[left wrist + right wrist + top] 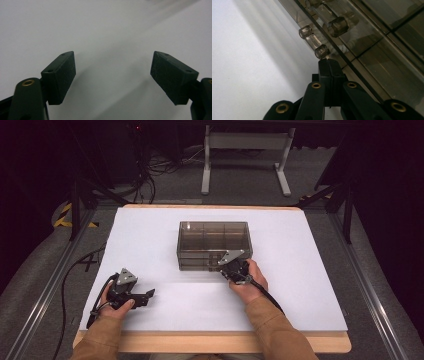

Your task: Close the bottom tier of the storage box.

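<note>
A smoky see-through drawer box [212,240] stands on the white table top [150,235], a little behind its middle. My right gripper [221,267] is at the box's front face, low down. In the right gripper view its jaws [328,62] are pressed together, and their tip sits right under one knob end of a clear bar handle [313,41]; I cannot tell if they touch. A second, larger handle [338,25] is higher up on the box front [372,42]. My left gripper [149,295] lies near the table's front left, open over bare white surface [112,67], with nothing between its pads.
The wooden table edge [210,342] runs along the front. Black cables [75,270] trail off the left side. A white metal frame [245,150] stands on the floor behind the table. Rails [367,290] flank the table.
</note>
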A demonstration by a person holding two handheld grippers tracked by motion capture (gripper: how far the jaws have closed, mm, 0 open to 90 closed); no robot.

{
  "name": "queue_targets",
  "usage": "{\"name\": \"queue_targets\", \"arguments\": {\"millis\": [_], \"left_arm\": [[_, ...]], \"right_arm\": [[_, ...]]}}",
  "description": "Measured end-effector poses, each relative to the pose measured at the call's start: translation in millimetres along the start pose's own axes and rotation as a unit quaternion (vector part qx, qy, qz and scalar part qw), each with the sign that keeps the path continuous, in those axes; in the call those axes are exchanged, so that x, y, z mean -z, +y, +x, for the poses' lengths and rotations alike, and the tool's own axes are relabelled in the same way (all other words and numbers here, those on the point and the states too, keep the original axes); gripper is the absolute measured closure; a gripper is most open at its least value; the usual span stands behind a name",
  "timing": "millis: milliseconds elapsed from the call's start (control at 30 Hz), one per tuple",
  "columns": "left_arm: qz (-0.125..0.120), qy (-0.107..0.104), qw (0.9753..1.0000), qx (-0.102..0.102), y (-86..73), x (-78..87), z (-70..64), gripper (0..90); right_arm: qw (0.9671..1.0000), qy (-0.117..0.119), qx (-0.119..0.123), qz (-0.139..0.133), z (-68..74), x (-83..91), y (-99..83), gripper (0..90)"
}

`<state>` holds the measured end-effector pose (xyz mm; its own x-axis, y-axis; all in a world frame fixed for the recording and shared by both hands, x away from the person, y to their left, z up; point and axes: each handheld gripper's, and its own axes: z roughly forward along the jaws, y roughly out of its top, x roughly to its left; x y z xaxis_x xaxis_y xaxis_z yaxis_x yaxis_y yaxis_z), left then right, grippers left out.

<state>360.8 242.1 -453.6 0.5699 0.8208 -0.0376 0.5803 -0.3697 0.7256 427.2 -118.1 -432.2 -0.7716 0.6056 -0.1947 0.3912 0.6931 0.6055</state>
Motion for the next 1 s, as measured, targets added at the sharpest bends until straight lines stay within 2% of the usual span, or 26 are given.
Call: {"name": "queue_targets", "arguments": {"millis": [433,1000], "left_arm": [[0.000,0.000,1.0000,-0.002,0.3,-0.2,-0.7,21.1],[-0.001,-0.001,1.0000,-0.002,0.7,-0.7,-0.3,21.1]], "right_arm": [[0.9998,-0.011,-0.015,-0.008,-0.1,-1.9,0.0,90.0],[0.9996,-0.007,-0.021,-0.016,-0.2,3.6,1.4,90.0]]}}
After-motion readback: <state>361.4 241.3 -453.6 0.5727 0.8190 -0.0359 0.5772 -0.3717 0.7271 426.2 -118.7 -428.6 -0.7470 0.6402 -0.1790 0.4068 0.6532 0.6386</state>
